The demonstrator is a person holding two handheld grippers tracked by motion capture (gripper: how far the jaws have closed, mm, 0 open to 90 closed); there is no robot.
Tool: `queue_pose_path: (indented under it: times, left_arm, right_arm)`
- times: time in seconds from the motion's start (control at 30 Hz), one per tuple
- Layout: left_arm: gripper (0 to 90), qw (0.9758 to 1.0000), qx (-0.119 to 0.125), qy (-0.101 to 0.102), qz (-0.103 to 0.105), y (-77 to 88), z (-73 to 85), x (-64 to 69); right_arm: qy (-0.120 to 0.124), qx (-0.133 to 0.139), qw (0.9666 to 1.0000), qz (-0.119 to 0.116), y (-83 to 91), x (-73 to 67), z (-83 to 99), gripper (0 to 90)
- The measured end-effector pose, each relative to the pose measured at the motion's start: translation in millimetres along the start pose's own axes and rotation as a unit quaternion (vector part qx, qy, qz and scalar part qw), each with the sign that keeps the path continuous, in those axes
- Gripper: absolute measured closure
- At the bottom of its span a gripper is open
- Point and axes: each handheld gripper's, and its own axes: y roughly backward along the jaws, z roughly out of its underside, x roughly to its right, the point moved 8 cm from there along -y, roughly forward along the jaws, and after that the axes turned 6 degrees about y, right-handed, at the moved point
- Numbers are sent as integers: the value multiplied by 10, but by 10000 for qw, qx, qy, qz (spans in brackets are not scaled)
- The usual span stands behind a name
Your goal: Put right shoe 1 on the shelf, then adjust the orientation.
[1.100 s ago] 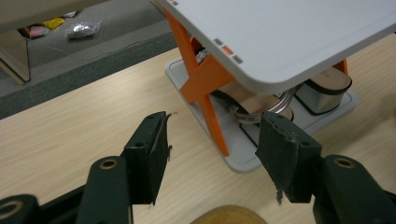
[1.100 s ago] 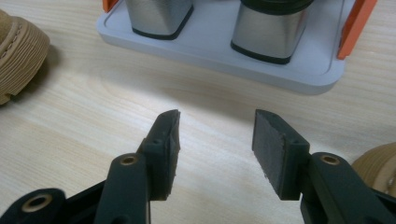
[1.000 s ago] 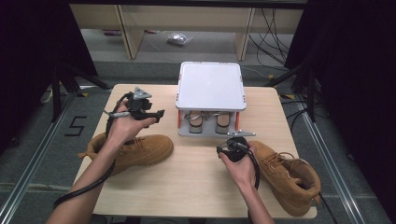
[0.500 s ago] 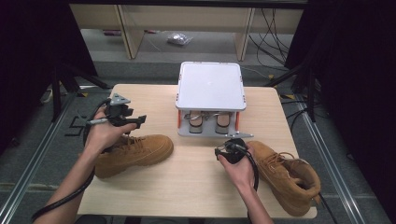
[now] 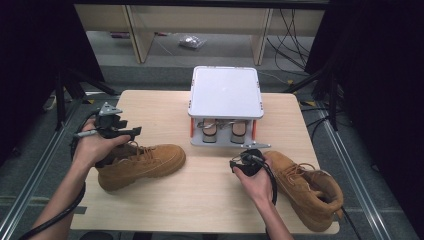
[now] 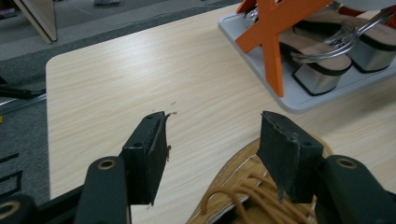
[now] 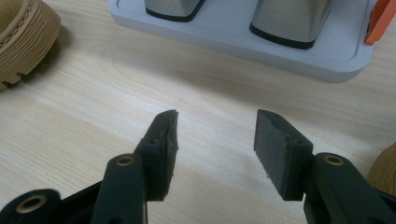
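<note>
Two tan lace-up boots lie on the wooden table (image 5: 210, 200). The left boot (image 5: 145, 162) points its toe toward the middle, and my left gripper (image 5: 131, 132) hovers over its ankle end, open. From that gripper (image 6: 215, 119) I look down on the boot's laces and tongue (image 6: 247, 196) just below the jaws, which touch nothing. The right boot (image 5: 307, 182) lies at the near right. My right gripper (image 5: 242, 159) is held beside its toe. It (image 7: 215, 116) stands open over bare wood, facing the rack.
A grey shoe rack (image 5: 225, 92) with a white top and orange braces (image 6: 273, 37) stands at the table's far middle, holding silver-heeled shoes (image 6: 327, 70) on its lower tray (image 7: 280, 51). The left boot's toe (image 7: 23, 32) is nearby. Cables and shelves lie beyond.
My left hand has carried its gripper to the left and nearer, from beside the rack to above the left boot's ankle. The right hand has stayed put.
</note>
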Motion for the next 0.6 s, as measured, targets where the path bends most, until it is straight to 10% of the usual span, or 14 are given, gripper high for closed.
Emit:
queue_pose_path:
  times: [0.6]
  left_arm:
    - [396,9993,-268,-220,124,61,266,-237]
  right_arm:
    - [87,-42,10000,6,-32,-41,-9,487]
